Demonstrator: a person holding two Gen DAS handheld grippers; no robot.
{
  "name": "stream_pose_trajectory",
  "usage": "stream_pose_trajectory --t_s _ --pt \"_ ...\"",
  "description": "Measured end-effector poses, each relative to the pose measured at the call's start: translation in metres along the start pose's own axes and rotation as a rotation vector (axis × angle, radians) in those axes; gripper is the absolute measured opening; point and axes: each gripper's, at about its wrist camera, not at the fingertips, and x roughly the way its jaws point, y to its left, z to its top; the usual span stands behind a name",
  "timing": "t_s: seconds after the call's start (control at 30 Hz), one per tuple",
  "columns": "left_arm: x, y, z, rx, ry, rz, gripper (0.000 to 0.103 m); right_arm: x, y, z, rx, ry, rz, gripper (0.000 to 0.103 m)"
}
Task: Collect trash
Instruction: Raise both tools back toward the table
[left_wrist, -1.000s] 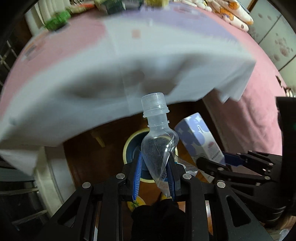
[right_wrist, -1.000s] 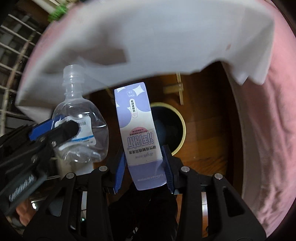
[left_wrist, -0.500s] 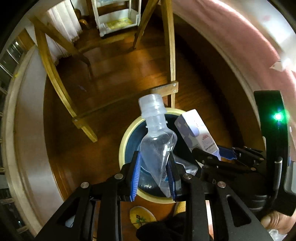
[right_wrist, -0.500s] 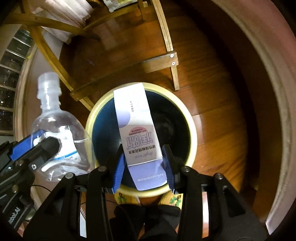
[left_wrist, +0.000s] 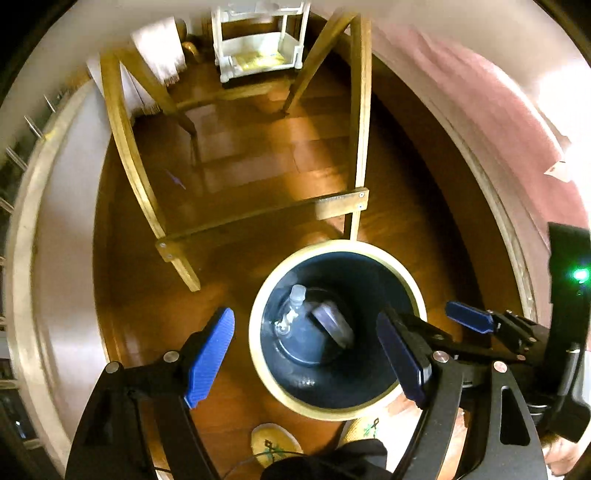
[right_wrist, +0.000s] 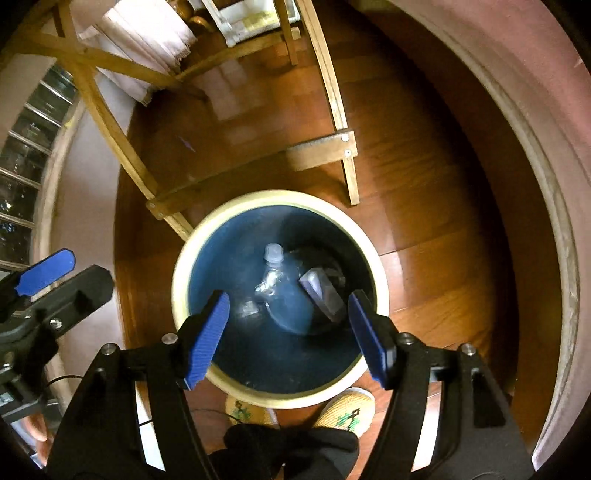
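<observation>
Glossy reddish-brown wooden floorboards (right_wrist: 424, 206) are filling both views, with a round waste bin (right_wrist: 184, 258) of cream rim and dark blue inner wall standing on them; pale wooden frame legs (right_wrist: 325, 147) with screwed crossbars are standing just beyond the bin, and a pink fabric edge (left_wrist: 498, 122) is curving along the side past it.

Above the bin, the left gripper (left_wrist: 314, 354) is hanging with its ribbed blue pads spread wide, having just been opening, with nothing between them; its black angular fingers are framing the bin's mouth. Beside it, the right gripper (right_wrist: 291, 332) is likewise standing wide apart over the bin, its jaws having just been opening, and pinching nothing; neither tool is touching the rim.

Inside the bin, a clear plastic bottle (right_wrist: 275, 273) with a white ribbed cap is lying toward the middle of the bottom, slightly blurred; a small lilac cardboard carton (right_wrist: 321, 291) is lying tilted just beside it, and whether the two are touching I cannot tell.

On the near side of the bin, two yellow woven slippers (right_wrist: 347, 410) with green patterns are showing just beside its base.
</observation>
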Motion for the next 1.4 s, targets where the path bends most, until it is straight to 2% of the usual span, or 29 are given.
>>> stream_pose_trajectory --t_s 0.13,0.33,0.4,0.53,0.73,0.83,1.0,1.13,1.23,1.4 --pt "-0.04 -0.009 0.001 0.028 0.002 0.009 0.079 -0.046 0.013 0.003 -0.031 -0.029 0.008 0.064" --pt "-0.128 -0.026 0.002 0.059 -0.006 0.031 0.072 -0.132 0.035 0.008 -0.065 -0.045 0.033 0.065" --pt "-0.156 -0.029 0.003 0.072 0.008 0.043 0.069 -0.169 0.046 0.011 -0.087 -0.061 0.023 0.065" --pt "-0.212 -0.027 0.011 0.065 0.013 0.019 0.066 -0.234 0.065 0.016 -0.103 -0.086 -0.008 0.065" --pt "-0.311 -0.022 0.037 0.068 -0.086 -0.009 0.066 -0.318 0.091 0.026 -0.083 -0.141 -0.032 0.065" --pt "-0.36 -0.021 0.055 0.082 -0.162 -0.021 0.066 -0.359 0.103 0.034 -0.069 -0.179 -0.036 0.073" --pt "-0.431 -0.015 0.082 0.088 -0.269 -0.049 0.066 -0.428 0.127 0.047 -0.086 -0.286 -0.067 0.073" --pt "-0.467 -0.011 0.1 0.092 -0.329 -0.076 0.067 -0.465 0.147 0.062 -0.094 -0.366 -0.075 0.073" --pt "-0.488 -0.002 0.113 0.097 -0.375 -0.094 0.067 -0.477 0.161 0.076 -0.11 -0.406 -0.099 0.073" --pt "-0.492 0.008 0.135 0.071 -0.39 -0.129 0.067 -0.483 0.169 0.101 -0.116 -0.429 -0.104 0.073"
